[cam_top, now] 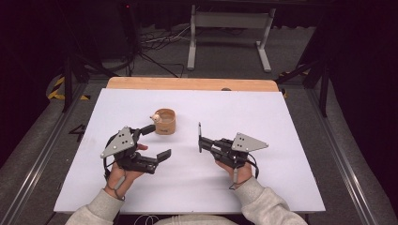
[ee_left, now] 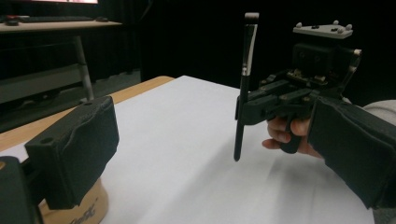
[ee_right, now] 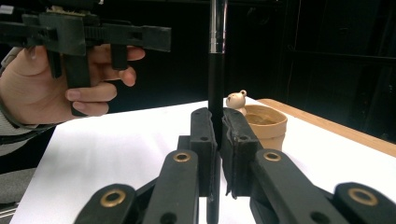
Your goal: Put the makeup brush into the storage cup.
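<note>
Right gripper (cam_top: 201,141), near, at five o'clock: clenched on upright black brush (ee_left: 243,88). Left gripper (cam_top: 155,140), at seven o'clock: released, jaws wide, nothing between. Tan cup (cam_top: 165,121) with small figure (cam_top: 155,117) on rim, farther, at eleven o'clock. Risk: brush tilting or clipping rim, toppling cup.

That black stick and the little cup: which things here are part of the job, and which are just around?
In use:
- black brush, clamped upright in the right gripper
- tan cup
- left gripper, open

Just around:
- metal stand
- floor cables
</note>
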{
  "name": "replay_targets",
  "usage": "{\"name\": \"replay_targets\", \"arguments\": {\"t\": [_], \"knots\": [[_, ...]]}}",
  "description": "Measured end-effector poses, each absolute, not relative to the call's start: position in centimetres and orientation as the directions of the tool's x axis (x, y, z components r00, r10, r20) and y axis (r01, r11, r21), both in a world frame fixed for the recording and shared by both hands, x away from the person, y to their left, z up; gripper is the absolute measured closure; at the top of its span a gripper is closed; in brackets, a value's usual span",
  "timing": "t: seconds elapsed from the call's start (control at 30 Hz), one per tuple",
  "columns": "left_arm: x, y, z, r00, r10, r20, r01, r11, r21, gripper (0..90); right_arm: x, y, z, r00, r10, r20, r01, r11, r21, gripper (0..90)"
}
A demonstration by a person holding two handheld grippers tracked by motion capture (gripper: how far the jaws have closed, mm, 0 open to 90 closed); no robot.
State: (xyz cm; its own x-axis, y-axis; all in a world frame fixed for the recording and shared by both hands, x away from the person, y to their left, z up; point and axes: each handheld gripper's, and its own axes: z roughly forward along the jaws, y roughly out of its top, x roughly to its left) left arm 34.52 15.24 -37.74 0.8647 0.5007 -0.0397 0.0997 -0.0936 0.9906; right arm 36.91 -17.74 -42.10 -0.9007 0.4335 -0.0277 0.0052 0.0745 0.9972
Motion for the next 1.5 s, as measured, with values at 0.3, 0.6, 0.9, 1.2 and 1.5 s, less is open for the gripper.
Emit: {"name": "replay_targets", "arguments": {"t": [0.3,0.6,0.9,1.2,1.5], "knots": [[35.4,12.9,-37.0,0.884,0.468,-0.025,0.083,-0.105,0.991,3.4,37.0,-17.4,-42.3,-0.906,0.422,-0.022,0.01,0.074,0.997,83.7],[36.4,11.6,-36.9,0.896,0.443,-0.037,0.099,-0.119,0.988,4.6,36.9,-16.8,-42.6,-0.912,0.409,-0.019,0.015,0.08,0.997,83.7],[37.1,10.5,-37.3,0.906,0.416,-0.076,0.133,-0.109,0.985,14.6,36.8,-16.3,-42.9,-0.915,0.403,-0.017,0.018,0.084,0.996,83.7],[37.1,9.4,-38.0,0.912,0.395,-0.113,0.169,-0.11,0.979,41.2,36.8,-16.4,-43.0,-0.915,0.403,-0.015,0.019,0.082,0.996,83.7],[37.2,9.2,-38.2,0.915,0.383,-0.128,0.187,-0.122,0.975,67.7,36.7,-16.4,-43.0,-0.916,0.4,-0.019,0.017,0.085,0.996,83.7]]}}
